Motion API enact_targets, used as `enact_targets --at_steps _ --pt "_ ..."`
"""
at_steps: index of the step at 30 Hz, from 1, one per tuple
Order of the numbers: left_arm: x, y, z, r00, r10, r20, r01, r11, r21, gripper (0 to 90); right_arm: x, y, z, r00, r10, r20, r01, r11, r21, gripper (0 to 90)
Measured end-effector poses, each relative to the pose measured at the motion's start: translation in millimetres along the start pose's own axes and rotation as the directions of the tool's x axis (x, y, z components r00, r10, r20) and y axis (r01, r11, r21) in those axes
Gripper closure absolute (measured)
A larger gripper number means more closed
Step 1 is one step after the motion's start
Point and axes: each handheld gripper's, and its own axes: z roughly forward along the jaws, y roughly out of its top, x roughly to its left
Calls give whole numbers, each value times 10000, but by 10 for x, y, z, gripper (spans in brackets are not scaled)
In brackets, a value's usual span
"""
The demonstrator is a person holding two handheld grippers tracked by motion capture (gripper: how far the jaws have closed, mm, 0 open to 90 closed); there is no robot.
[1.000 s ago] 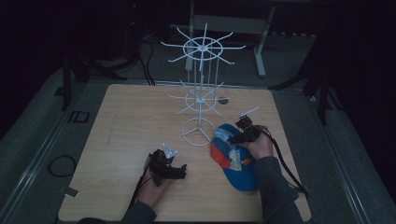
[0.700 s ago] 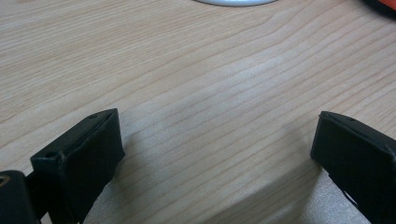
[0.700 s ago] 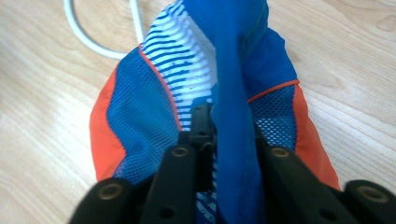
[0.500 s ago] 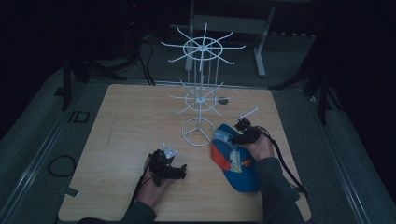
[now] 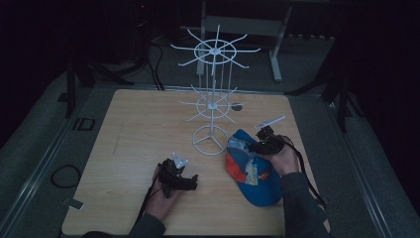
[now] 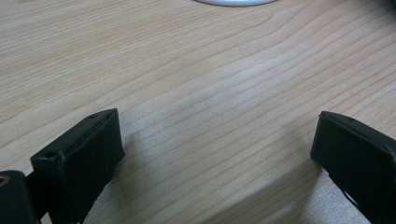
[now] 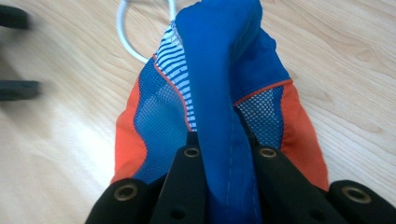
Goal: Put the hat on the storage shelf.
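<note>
A pale wood-grain bench fills the middle of the high view, lit against a very dark room; grey floor runs round it, with a loop of black cable lying at the lower left of the frame and the legs of a grey table showing at the upper centre behind the bench. A white wire display stand rises from a ring base near the bench's centre, its spoked tiers spreading above. Just right of that base, in the lower right of the frame, lies a blue and orange cap with mesh panels and a striped patch, resting on the bench. The right gripper sits at the cap's upper edge, held by the person's right hand; in the right gripper view its jaws are clamped together on a fold of the cap's blue fabric, and the stand's white ring shows at the top of that frame. The left gripper rests low on the bench at the lower centre of the high view, in the left hand; in the left gripper view its jaws stand wide apart over bare wood, holding nothing.
</note>
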Motion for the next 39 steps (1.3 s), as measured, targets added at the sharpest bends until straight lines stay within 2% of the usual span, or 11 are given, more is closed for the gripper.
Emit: enact_targets --at_steps 8,12,16,23,36,39 --pt "-1 0 0 10000 -14 1 14 10000 -12 26 93 -48 -144 9997 -238 -1 238 9992 -329 886" --pt "-1 0 1 10000 -12 -5 12 10000 -10 26 138 -86 -238 9991 -247 -335 222 9972 -714 886" --pt "-1 0 0 10000 -14 -1 14 10000 -7 26 187 -106 -322 9989 -372 -274 345 9951 -923 885" --pt "-1 0 0 10000 -23 11 23 10000 -5 26 240 -158 -452 9981 -423 -446 360 9904 -1335 885" --pt "0 0 -2 10000 -5 21 5 10000 31 26 275 -219 -607 9978 -539 -379 469 9849 -1665 885" --pt "0 0 -2 10000 -6 20 6 10000 29 26 276 -221 -632 9969 -505 -606 388 9829 -1799 885"
